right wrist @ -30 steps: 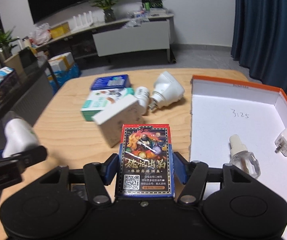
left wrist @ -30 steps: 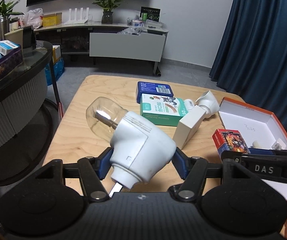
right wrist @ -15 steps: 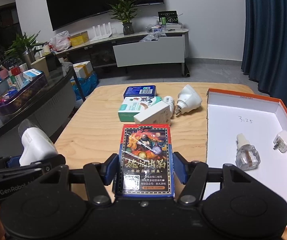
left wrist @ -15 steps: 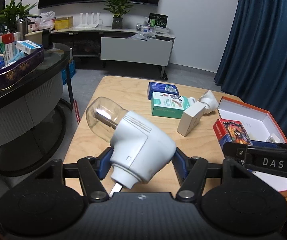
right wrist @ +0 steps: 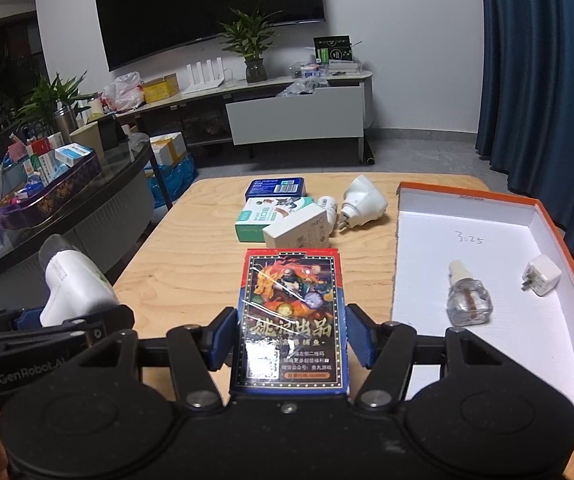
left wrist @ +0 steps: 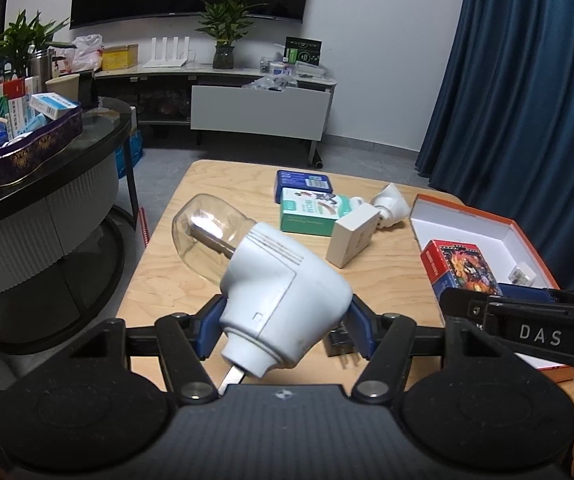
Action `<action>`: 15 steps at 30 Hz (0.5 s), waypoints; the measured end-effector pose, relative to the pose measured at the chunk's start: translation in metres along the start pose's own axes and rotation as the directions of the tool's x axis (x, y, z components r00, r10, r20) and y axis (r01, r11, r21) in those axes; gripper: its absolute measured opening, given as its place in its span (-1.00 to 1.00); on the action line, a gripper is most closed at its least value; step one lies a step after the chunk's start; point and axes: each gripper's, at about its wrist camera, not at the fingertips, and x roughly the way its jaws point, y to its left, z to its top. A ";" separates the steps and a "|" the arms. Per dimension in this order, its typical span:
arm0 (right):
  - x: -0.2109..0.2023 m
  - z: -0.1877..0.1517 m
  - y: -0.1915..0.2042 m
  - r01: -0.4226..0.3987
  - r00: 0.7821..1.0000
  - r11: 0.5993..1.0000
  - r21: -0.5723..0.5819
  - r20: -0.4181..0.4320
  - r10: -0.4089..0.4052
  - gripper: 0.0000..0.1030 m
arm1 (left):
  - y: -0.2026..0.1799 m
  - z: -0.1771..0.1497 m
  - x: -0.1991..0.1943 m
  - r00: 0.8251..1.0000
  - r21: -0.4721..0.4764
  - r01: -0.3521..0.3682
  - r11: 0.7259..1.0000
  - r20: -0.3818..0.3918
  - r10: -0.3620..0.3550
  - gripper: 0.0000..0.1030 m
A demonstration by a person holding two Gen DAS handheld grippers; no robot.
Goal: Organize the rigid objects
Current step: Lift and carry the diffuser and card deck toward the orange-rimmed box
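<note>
Surface [right wrist: 191, 264] carries the orange tray [right wrist: 467, 200], already holding a vial and charger. Left hand-held gripper [left wrist: 283, 330] clamps the diffuser [left wrist: 287, 304]; right hand-held gripper [right wrist: 289, 338] clamps the card box [right wrist: 292, 312]. Carry step, both aloft near the tray: next, lower each inside and release.

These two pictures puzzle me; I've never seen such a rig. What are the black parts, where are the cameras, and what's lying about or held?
Nothing here is a robot: a person holds a two-finger gripper in each hand, each with a camera looking along its fingers. One picture is from the left gripper, clamped on a white plug-in device with a clear bottle. The other is from the right gripper, clamped on a card box. On the wooden table lie a blue box, a green box, a white box and a white plug-in. The orange-edged tray holds a small bottle and a charger.
</note>
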 end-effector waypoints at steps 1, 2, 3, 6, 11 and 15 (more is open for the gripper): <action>-0.002 0.000 -0.002 0.001 1.000 1.000 0.005 0.004 -0.002 0.37 | -0.002 -0.001 -0.002 1.000 0.005 0.001 1.000 0.003 -0.001 0.24; -0.003 0.000 -0.004 0.004 1.000 1.000 0.008 0.008 -0.004 0.37 | -0.005 -0.001 -0.002 1.000 0.009 0.002 1.000 0.005 -0.002 0.24; -0.005 0.000 -0.006 0.006 1.000 1.000 0.011 0.013 -0.007 0.37 | -0.007 -0.001 -0.003 1.000 0.012 0.005 1.000 0.007 -0.005 0.24; -0.009 -0.001 -0.011 0.015 1.000 1.000 0.017 0.023 -0.015 0.37 | -0.013 -0.001 -0.003 1.000 0.021 0.012 1.000 0.009 -0.012 0.24; -0.012 0.000 -0.018 0.027 0.999 0.999 0.026 0.031 -0.028 0.37 | -0.019 -0.001 -0.002 1.000 0.037 0.022 0.999 0.006 -0.023 0.24; -0.010 0.002 -0.020 0.037 0.999 0.999 0.034 0.033 -0.038 0.37 | -0.022 0.001 0.000 0.999 0.053 0.032 0.998 0.007 -0.032 0.24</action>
